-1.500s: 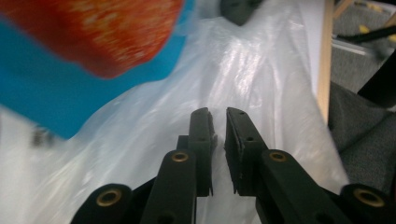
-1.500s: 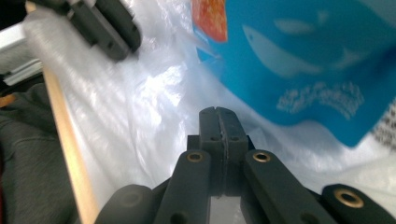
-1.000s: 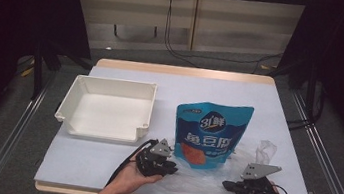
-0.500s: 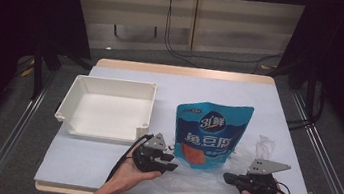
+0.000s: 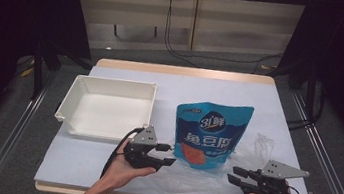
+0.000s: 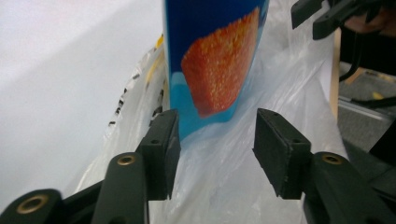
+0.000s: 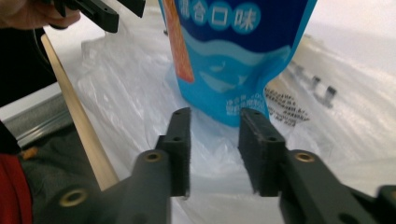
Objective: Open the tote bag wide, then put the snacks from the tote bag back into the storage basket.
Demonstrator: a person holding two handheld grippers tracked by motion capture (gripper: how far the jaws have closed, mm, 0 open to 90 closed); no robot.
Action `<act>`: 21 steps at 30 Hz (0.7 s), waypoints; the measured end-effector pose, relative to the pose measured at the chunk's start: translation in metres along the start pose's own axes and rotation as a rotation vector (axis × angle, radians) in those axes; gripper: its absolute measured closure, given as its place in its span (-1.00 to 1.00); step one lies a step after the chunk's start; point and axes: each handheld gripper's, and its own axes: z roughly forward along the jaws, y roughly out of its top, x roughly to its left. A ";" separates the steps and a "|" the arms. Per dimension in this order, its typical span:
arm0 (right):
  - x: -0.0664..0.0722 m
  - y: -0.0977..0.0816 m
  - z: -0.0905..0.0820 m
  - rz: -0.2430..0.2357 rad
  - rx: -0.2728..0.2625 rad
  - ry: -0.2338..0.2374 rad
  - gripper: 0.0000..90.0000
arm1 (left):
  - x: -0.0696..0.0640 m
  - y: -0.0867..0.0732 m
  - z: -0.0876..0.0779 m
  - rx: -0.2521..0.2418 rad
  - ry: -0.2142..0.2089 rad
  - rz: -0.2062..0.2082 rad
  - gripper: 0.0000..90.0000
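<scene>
Both grippers, left [image 5: 165, 154] & right [image 5: 239, 177], jaws just opening, released, flank blue stand-up food pouch [image 5: 210, 132] on clear plastic bag [image 5: 199, 179]; regrip bag's edges, w/o tipping pouch.

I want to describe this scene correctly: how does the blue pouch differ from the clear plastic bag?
The blue pouch is opaque, with white print and an orange picture; the clear plastic bag is see-through. The pouch looks smooth and flat, the bag crumpled and spread wide. The pouch's lower end lies on the bag. Both rest on the table.
</scene>
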 end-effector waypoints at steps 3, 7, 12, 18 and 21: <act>0.003 0.002 -0.002 0.002 -0.029 -0.013 0.23 | 0.005 0.003 -0.005 -0.034 -0.002 -0.010 0.02; 0.006 0.002 -0.005 0.011 -0.061 -0.018 0.04 | 0.011 0.007 -0.012 -0.080 0.035 -0.030 -0.10; 0.011 0.003 -0.010 -0.009 -0.106 -0.033 -0.10 | 0.010 0.012 -0.019 -0.109 0.046 -0.036 -0.23; 0.015 0.003 -0.012 0.000 -0.126 -0.047 -0.28 | 0.008 0.017 -0.025 -0.109 0.050 -0.025 -0.27; 0.017 0.001 -0.014 0.000 -0.134 -0.052 -0.38 | 0.008 0.021 -0.026 -0.112 0.051 -0.019 -0.28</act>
